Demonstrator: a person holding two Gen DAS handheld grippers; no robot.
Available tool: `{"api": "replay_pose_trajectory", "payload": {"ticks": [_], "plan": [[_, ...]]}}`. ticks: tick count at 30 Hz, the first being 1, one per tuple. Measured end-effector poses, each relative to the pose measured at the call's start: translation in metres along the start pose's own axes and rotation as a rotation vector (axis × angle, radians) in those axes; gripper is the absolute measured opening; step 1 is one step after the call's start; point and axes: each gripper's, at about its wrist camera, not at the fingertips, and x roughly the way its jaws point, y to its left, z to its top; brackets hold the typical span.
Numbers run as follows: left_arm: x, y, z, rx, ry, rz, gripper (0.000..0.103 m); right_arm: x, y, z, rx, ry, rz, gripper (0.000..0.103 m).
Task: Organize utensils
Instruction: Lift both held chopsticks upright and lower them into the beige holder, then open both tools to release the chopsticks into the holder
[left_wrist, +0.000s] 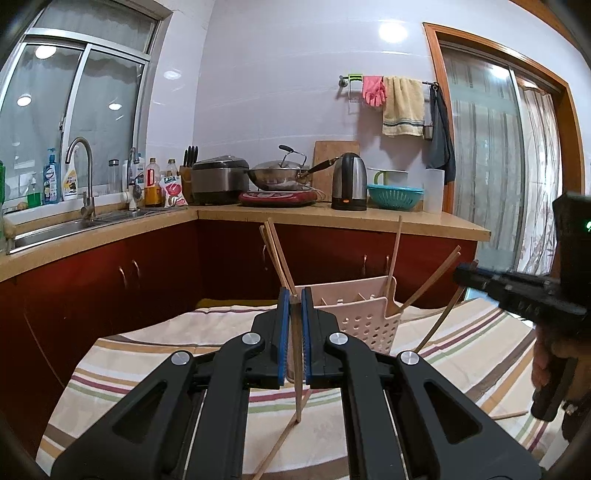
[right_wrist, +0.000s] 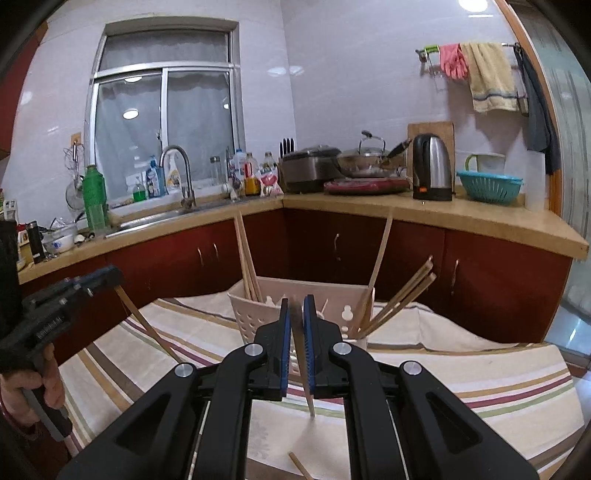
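A pale pink perforated utensil holder (left_wrist: 364, 317) (right_wrist: 317, 295) stands on the striped tablecloth with several wooden chopsticks leaning in its compartments. My left gripper (left_wrist: 295, 295) is shut on a wooden chopstick (left_wrist: 296, 373) that hangs down to the cloth, just left of the holder. My right gripper (right_wrist: 296, 304) is shut on another wooden chopstick (right_wrist: 304, 373), point down, in front of the holder. The left gripper also shows at the left of the right wrist view (right_wrist: 110, 275), and the right gripper at the right of the left wrist view (left_wrist: 466, 272). Loose chopsticks (left_wrist: 284, 437) (right_wrist: 300, 466) lie on the cloth.
The table with the striped cloth (left_wrist: 461, 354) sits before red cabinets. The counter behind holds a sink (left_wrist: 74, 225), a rice cooker (left_wrist: 219, 181), a wok (left_wrist: 280, 175), a kettle (left_wrist: 349, 182) and a teal colander (left_wrist: 394, 195). A glass door (left_wrist: 491, 162) is at the right.
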Motion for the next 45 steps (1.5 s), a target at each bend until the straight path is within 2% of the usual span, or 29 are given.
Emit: {"api": "replay_pose_trajectory", "payload": {"ticks": [4, 9, 13, 20, 24, 30, 34, 37, 45], "plan": [[0.008, 0.000, 0.005, -0.005, -0.004, -0.013, 0.007, 0.005, -0.002, 0.002, 0.006, 0.003, -0.011, 0.007], [0.010, -0.003, 0.021, 0.005, -0.039, -0.035, 0.007, -0.005, -0.004, 0.019, 0.017, -0.037, 0.000, 0.006], [0.010, -0.005, 0.044, 0.007, -0.077, -0.061, 0.007, -0.015, -0.008, 0.040, 0.034, -0.074, 0.025, 0.006], [0.002, -0.008, 0.098, 0.008, -0.179, -0.101, 0.006, -0.034, -0.013, 0.088, 0.028, -0.197, 0.051, 0.006], [0.002, -0.011, 0.128, 0.019, -0.241, -0.109, 0.006, -0.030, -0.017, 0.108, 0.010, -0.243, 0.034, 0.006], [0.021, -0.021, 0.155, 0.046, -0.312, -0.095, 0.006, -0.005, -0.028, 0.119, 0.005, -0.246, -0.006, 0.007], [0.045, -0.023, 0.149, 0.040, -0.307, -0.084, 0.006, 0.019, -0.041, 0.112, 0.032, -0.210, -0.024, 0.007], [0.068, -0.021, 0.133, 0.023, -0.275, -0.078, 0.006, 0.033, -0.047, 0.106, 0.052, -0.177, -0.022, 0.007], [0.121, -0.008, 0.080, -0.020, -0.126, -0.073, 0.006, 0.073, -0.054, 0.072, 0.055, -0.052, -0.022, 0.007]]}}
